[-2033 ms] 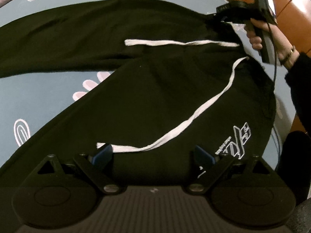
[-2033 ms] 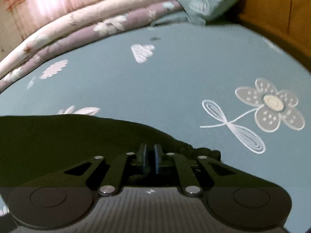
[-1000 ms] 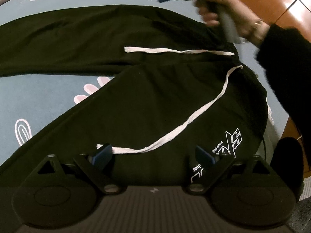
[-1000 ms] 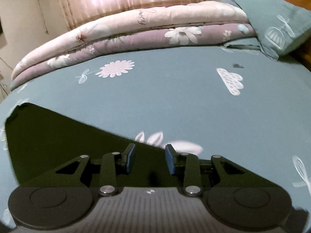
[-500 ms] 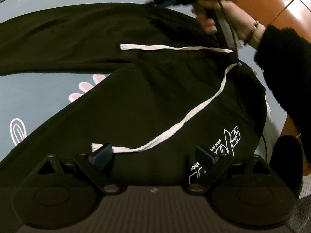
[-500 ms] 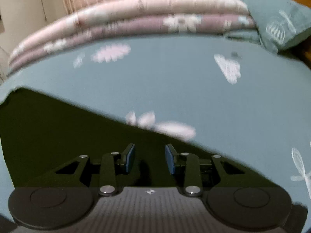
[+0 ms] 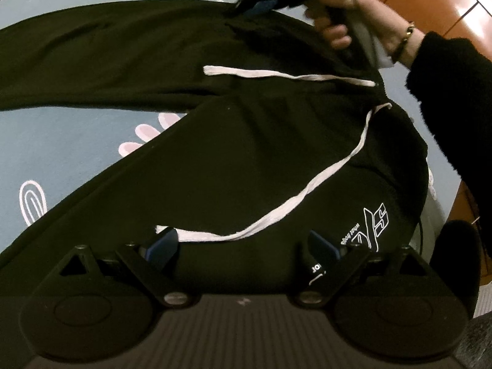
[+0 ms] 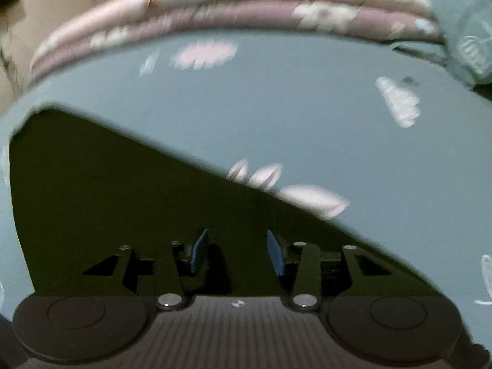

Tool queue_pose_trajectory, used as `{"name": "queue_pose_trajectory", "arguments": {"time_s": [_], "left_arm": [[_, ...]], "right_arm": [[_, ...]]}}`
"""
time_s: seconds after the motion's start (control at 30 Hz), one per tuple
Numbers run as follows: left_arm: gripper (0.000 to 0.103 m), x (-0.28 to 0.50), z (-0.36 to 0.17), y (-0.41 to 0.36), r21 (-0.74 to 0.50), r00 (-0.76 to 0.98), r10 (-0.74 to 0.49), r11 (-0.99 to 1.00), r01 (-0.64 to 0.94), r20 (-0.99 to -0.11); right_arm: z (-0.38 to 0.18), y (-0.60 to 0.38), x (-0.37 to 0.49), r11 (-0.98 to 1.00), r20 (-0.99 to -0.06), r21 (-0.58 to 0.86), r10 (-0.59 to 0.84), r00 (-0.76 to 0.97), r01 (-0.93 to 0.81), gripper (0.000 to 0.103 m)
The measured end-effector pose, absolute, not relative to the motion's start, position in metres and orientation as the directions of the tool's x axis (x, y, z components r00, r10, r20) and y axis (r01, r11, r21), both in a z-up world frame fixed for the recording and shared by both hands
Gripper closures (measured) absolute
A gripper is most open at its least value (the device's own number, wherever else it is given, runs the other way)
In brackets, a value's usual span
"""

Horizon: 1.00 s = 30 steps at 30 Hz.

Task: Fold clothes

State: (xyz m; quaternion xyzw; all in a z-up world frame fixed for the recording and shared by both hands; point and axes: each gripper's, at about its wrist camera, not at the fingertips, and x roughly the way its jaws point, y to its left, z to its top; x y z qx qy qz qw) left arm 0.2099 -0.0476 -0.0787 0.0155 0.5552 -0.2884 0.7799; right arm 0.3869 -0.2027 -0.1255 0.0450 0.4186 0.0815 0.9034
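Black sweatpants lay spread on blue flowered bed sheet, white drawstring across centre; left tongs spread wide at frame bottom, nothing gripped; right tongs opening over trouser leg, pads clear; person's hand upper right.

Your black trousers carry a white outlined logo just ahead of your left tool's right finger. Small script runs beside it, too tilted to read. Letters like "JOT" show by that finger; the rest is hidden.
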Motion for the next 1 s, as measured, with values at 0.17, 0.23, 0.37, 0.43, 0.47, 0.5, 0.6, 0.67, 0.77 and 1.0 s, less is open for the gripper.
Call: {"name": "queue_pose_trajectory", "arguments": {"time_s": [0.17,0.23,0.37,0.43,0.47,0.5,0.6,0.67,0.77,1.0], "left_arm": [[0.011,0.211,-0.082,-0.049,-0.294,0.21,-0.429,0.833,0.469,-0.879],[0.011,0.213,-0.084,-0.048,-0.294,0.208,-0.424,0.837,0.461,-0.881],[0.011,0.214,-0.085,-0.047,-0.305,0.205,-0.432,0.837,0.454,-0.878],[0.011,0.213,-0.085,-0.047,-0.304,0.206,-0.431,0.837,0.455,-0.879],[0.011,0.213,-0.085,-0.047,-0.302,0.206,-0.43,0.837,0.456,-0.879],[0.011,0.213,-0.085,-0.047,-0.301,0.207,-0.429,0.837,0.456,-0.879],[0.011,0.213,-0.085,-0.047,-0.3,0.207,-0.429,0.837,0.457,-0.88],[0.011,0.213,-0.085,-0.046,-0.303,0.207,-0.43,0.837,0.455,-0.879],[0.011,0.213,-0.086,-0.046,-0.306,0.206,-0.432,0.837,0.454,-0.878],[0.011,0.213,-0.086,-0.045,-0.311,0.205,-0.437,0.836,0.452,-0.876]], "right_arm": [[-0.125,-0.246,0.401,0.968,-0.703,0.251,0.162,0.692,0.029,0.056],[-0.135,-0.255,0.407,0.958,-0.711,0.284,0.176,0.681,0.049,0.058],[-0.149,-0.254,0.402,0.956,-0.734,0.291,0.246,0.634,-0.034,0.071],[-0.149,-0.248,0.389,0.964,-0.729,0.245,0.252,0.637,-0.101,0.071],[-0.149,-0.245,0.383,0.966,-0.731,0.223,0.254,0.634,-0.129,0.071],[-0.15,-0.243,0.378,0.967,-0.738,0.203,0.254,0.625,-0.153,0.071],[-0.15,-0.237,0.363,0.969,-0.756,0.144,0.239,0.61,-0.202,0.071],[-0.148,-0.236,0.363,0.969,-0.763,0.137,0.235,0.602,-0.205,0.071],[-0.146,-0.234,0.364,0.97,-0.771,0.107,0.219,0.598,-0.217,0.071],[-0.128,-0.247,0.373,0.973,-0.679,0.134,0.228,0.698,-0.188,0.07]]}}
